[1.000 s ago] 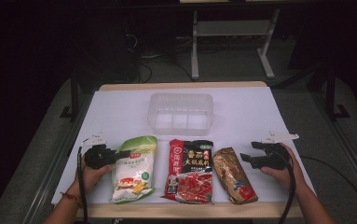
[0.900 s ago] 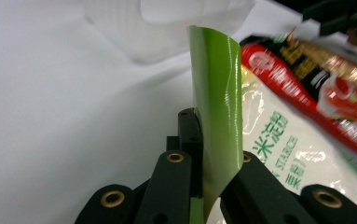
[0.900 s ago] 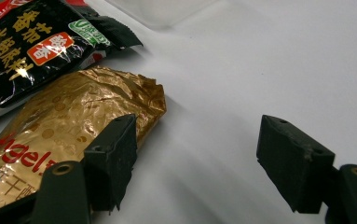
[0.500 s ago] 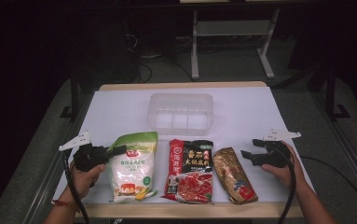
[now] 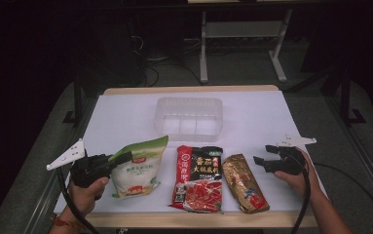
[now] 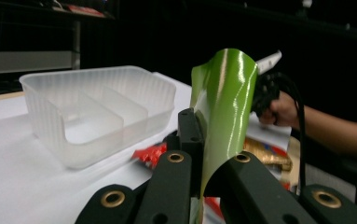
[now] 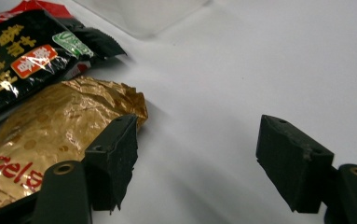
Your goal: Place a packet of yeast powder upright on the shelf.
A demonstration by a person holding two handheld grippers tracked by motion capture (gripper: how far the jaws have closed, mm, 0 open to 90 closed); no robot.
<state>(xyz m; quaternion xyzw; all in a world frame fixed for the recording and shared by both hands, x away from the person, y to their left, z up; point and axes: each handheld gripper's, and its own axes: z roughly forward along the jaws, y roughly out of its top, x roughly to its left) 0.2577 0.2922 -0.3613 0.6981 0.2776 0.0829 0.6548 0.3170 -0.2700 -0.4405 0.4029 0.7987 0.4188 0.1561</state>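
My left gripper [image 5: 120, 159] is shut on the upper left edge of a white bag with a green top [image 5: 139, 168], and that end hangs tilted above the table. In the left gripper view the glossy green edge [image 6: 225, 102] stands pinched between the jaws of that gripper [image 6: 199, 144]. Right of the bag, a red and black packet [image 5: 198, 178] and a gold packet [image 5: 244, 183] lie flat. My right gripper [image 5: 261, 161] is held open just right of the gold packet [image 7: 50, 135], with bare white table between the fingers of the gripper [image 7: 197, 140].
A clear plastic tray [image 5: 190, 116] with dividers sits behind the packets in the middle of the white table [image 5: 252, 122]; it also shows in the left gripper view [image 6: 97, 112]. Dark floor and metal frames surround the table.
My left gripper has risen and shifted left, and the green top end of the white bag has come up off the table with it. The right gripper has not moved.
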